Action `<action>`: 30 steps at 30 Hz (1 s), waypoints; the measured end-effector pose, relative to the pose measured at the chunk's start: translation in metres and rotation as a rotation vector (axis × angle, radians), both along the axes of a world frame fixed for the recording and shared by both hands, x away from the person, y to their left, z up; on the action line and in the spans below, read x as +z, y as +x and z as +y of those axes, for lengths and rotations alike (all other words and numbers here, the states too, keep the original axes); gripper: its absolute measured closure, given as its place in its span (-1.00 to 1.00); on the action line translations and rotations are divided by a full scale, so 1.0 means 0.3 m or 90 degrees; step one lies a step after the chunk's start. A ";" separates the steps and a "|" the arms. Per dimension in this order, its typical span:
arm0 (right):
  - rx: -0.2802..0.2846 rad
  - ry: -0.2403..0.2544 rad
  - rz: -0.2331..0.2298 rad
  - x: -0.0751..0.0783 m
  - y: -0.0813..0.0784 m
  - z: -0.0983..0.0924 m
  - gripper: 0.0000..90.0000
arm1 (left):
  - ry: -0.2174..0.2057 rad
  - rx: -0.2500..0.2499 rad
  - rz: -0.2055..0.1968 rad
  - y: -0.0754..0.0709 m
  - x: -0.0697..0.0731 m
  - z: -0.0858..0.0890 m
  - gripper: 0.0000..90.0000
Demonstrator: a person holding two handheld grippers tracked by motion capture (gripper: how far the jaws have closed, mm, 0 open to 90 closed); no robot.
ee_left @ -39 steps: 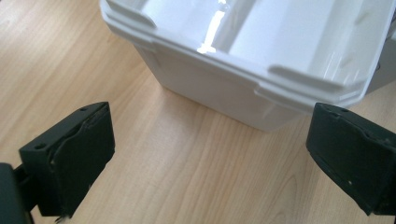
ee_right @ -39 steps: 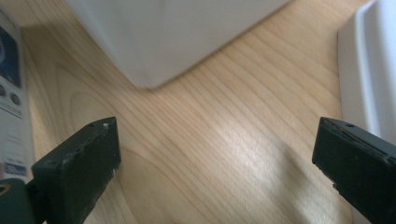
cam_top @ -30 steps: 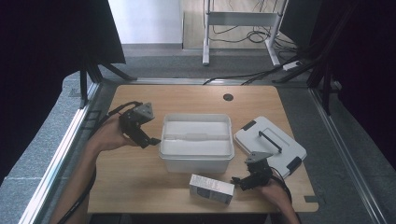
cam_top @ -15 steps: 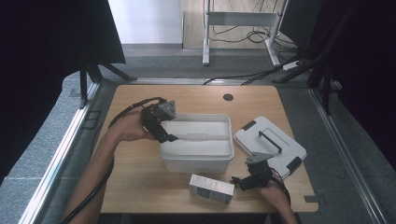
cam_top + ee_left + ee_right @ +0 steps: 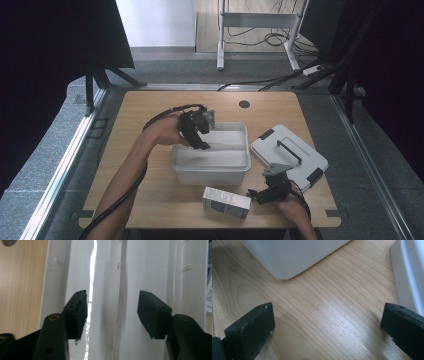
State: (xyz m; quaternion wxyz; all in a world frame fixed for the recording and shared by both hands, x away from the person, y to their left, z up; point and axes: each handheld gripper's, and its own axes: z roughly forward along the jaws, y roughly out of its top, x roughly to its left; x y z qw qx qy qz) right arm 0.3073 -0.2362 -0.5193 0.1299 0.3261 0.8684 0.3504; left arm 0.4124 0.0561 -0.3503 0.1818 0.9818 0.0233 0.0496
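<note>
A white translucent plastic bin [image 5: 210,169] stands in the middle of the wooden table [image 5: 145,200]. My left gripper [image 5: 204,145] reaches in over the bin's left rim, jaws pointing down into it. In the left gripper view the left gripper [image 5: 112,307] is half open above the bin's white inside [image 5: 147,270]; its jaws have just been closing, and the pads [image 5: 77,310] press on nothing. My right gripper [image 5: 257,194] rests near the front edge. In the right gripper view the right gripper [image 5: 327,315] is wide open over bare wood, near a bin corner [image 5: 287,257].
The bin's white lid [image 5: 295,160] with a black handle lies at the right, its edge [image 5: 409,272] close to my right gripper. A small printed carton [image 5: 226,201] lies in front of the bin. A cable hole [image 5: 244,104] sits at the back of the table.
My left gripper has travelled right from the table's left side to over the bin, and its jaws stand narrower. The right gripper has stayed put.
</note>
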 end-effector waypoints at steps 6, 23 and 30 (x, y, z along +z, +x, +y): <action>0.000 0.001 0.000 0.000 0.000 0.000 -1.00 | 0.020 -0.014 0.018 0.017 -0.032 -0.035 0.52; 0.000 0.000 0.001 0.000 0.000 -0.001 -1.00 | 0.041 -0.059 0.029 0.020 -0.047 -0.073 0.98; -0.001 0.000 0.001 0.000 0.000 0.000 -1.00 | 0.027 -0.051 0.017 0.014 -0.015 -0.073 0.98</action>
